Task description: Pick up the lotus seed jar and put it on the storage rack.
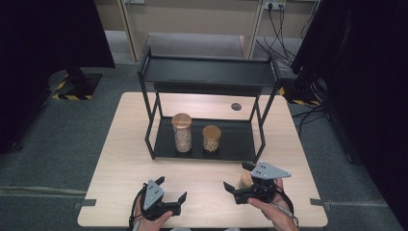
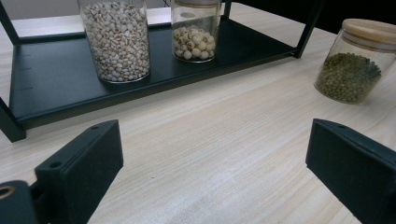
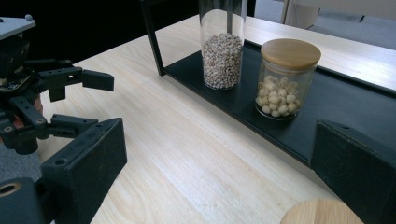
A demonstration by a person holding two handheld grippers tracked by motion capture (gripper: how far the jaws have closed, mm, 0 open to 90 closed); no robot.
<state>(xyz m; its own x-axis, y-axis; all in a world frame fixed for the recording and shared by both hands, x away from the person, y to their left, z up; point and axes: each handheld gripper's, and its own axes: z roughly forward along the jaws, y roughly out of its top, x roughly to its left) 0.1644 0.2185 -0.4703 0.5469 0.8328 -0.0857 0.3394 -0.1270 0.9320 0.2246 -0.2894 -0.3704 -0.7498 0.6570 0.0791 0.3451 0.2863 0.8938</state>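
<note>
A glass jar of green beans (image 2: 349,70) with a wooden lid stands on the table to the right of the rack's front. In the high view this jar (image 1: 246,179) sits between the wide-apart jaws of my right gripper (image 1: 235,175). In the right gripper view its lid (image 3: 322,213) lies low between the jaws of the right gripper (image 3: 219,126), close to the right one, and no pad presses on it. My left gripper (image 1: 172,188) rests open near the table's front edge, with bare wood between the jaws of the left gripper (image 2: 215,126). The right gripper view shows the left gripper (image 3: 93,100) farther off.
A black two-shelf rack (image 1: 207,72) stands on the wooden table (image 1: 120,159). On its lower shelf (image 2: 56,93) are a tall jar of small grains (image 1: 182,132) and a short jar of white beans (image 1: 211,138), both with wooden lids. Cables hang at the back right.
</note>
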